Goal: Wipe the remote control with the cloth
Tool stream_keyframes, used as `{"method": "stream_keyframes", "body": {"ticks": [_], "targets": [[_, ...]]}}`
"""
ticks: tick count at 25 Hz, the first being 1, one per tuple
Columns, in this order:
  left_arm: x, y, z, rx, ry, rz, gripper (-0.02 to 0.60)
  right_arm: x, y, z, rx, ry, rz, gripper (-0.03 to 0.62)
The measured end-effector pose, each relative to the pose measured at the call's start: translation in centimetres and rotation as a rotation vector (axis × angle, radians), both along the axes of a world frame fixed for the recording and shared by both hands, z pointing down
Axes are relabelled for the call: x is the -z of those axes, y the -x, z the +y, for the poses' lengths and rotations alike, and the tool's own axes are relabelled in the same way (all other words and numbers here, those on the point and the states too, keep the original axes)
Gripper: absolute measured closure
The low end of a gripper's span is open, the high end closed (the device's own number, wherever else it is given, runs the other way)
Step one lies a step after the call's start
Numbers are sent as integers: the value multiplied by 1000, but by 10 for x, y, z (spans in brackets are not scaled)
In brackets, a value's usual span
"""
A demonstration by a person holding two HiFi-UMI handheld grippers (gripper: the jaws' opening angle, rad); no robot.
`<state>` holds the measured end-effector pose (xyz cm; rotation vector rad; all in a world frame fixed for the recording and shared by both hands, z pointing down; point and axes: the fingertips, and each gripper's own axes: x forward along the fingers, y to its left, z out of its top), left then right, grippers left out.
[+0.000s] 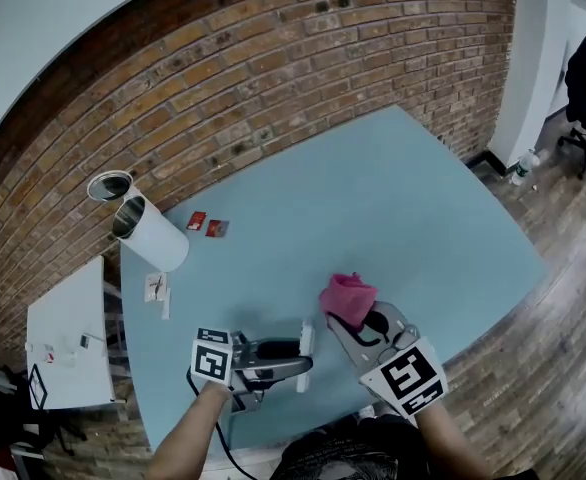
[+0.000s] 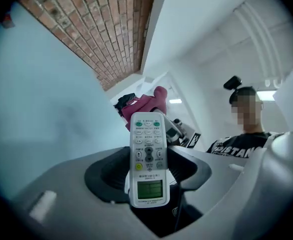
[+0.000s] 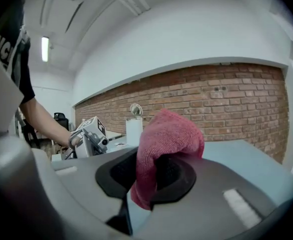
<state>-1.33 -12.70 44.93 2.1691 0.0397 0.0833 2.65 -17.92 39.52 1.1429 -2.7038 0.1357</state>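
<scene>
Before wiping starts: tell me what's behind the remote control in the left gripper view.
The pink cloth shows behind the remote control, a brick wall farther back. The remote hides the cloth's lower part.

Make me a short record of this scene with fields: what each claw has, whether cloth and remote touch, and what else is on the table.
Left claw: shut on remote control, buttons toward its camera
Right claw: shut on pink cloth
Contact: pink cloth and remote control apart, both off the table
Table: light blue; white canister, lid open
</scene>
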Motion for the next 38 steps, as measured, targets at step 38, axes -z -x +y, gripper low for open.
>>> {"method": "stream_keyframes", "body": {"ticks": [38], "targets": [[54, 35, -65, 475, 210, 476, 345, 19, 47, 40, 71, -162, 147, 531]]}}
